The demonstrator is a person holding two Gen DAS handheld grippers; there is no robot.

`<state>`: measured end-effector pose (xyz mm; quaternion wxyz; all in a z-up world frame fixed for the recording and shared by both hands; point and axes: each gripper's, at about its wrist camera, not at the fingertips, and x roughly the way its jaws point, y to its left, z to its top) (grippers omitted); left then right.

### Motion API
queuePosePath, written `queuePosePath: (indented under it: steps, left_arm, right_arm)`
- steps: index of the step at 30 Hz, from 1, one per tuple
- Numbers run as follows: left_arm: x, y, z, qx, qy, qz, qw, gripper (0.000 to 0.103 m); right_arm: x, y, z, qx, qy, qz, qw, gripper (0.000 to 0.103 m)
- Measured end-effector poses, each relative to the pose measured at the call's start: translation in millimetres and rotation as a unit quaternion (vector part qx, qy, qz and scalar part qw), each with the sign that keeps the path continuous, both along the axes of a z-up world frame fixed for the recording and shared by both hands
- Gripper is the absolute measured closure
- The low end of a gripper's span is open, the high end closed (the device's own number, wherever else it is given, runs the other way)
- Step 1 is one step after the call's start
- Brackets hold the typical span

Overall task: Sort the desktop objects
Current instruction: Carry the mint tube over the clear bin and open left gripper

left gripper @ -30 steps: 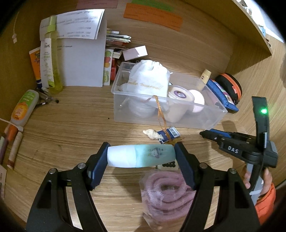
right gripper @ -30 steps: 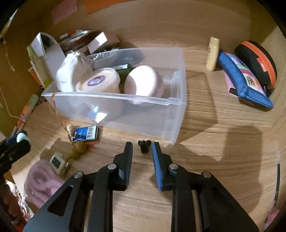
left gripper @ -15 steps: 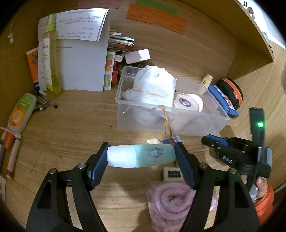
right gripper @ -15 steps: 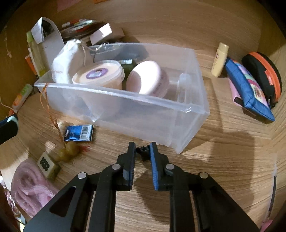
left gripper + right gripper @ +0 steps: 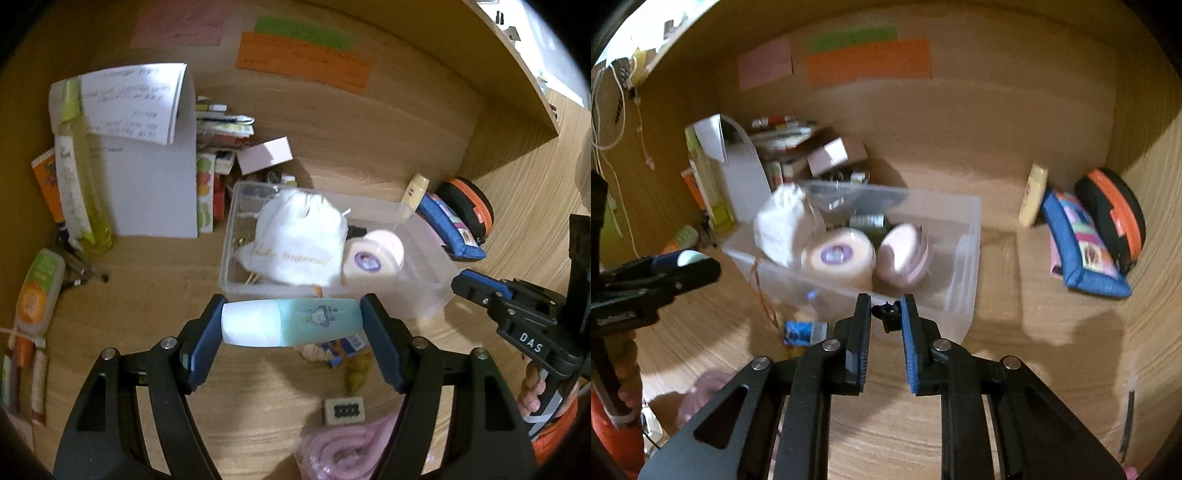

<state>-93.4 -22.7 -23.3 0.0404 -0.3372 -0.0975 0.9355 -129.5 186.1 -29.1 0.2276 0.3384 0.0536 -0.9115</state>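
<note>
We hold two things at this moment. Our left gripper [image 5: 291, 326] is clamped end to end on a teal bottle [image 5: 291, 328] with a white cap and a small cloud print; its long axis lies crosswise, spanning the gap between the jaws, cap toward the left finger. Our right gripper [image 5: 885, 319] is pinched nearly closed on a small black clip [image 5: 886, 317], held right at the fingertips and clear of the desk [image 5: 1052, 369].

Both loads sit just short of the clear plastic bin [image 5: 964, 266], which lies straight ahead of each tool. From the left wrist view the bottle hovers at the bin's near wall, roughly parallel to it, so we judge that a short push forward and a release would drop it in lengthwise. From the right wrist view the clip hangs against the near rim, toward the bin's right end, where some open floor shows; we judge the right hand the nearer of the two.

Inside the bin are a white drawstring pouch [image 5: 299, 243], a round tub with a purple label [image 5: 836, 258] and a pale pink round case [image 5: 903, 256]. Left on the desk in front are a blue barcode tag [image 5: 801, 332], a mahjong tile [image 5: 344, 409] and a coiled pink cord [image 5: 347, 450]. A blue pencil case [image 5: 1082, 247] lies well to the right.
</note>
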Motion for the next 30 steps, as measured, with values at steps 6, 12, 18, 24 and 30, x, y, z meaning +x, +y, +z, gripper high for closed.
queuePosePath:
  steps: [6,12,18,24,30]
  left_arm:
    - [-21.8,2.6,8.3,0.006,0.000,-0.021,0.9998,0.031]
    - [-42.6,1.7,7.4,0.002,-0.009,-0.018,0.9998,0.031]
    - [-59.4,-5.4,-6.5,0.003,-0.029,-0.010,0.9995,0.031]
    - [-69.3,-5.5,-15.6,0.008,-0.046,-0.015,0.9988,0.031]
    - [-71.6,-2.3,-17.6,0.000,-0.048,-0.020,0.9987,0.031]
  right_arm:
    - [-11.7,3.7,9.6,-0.028,-0.004,0.014,0.999,0.089]
    - [-31.4,0.9,2.7,-0.030,-0.015,0.015,0.999,0.089]
    - [-46.2,-3.1,-10.3,-0.025,-0.032,0.015,0.999,0.089]
    - [-53.2,-9.7,-18.4,-0.018,-0.043,0.018,0.999,0.089]
    - [-55.2,-16.2,-23.7,-0.010,-0.049,0.022,0.999,0.088]
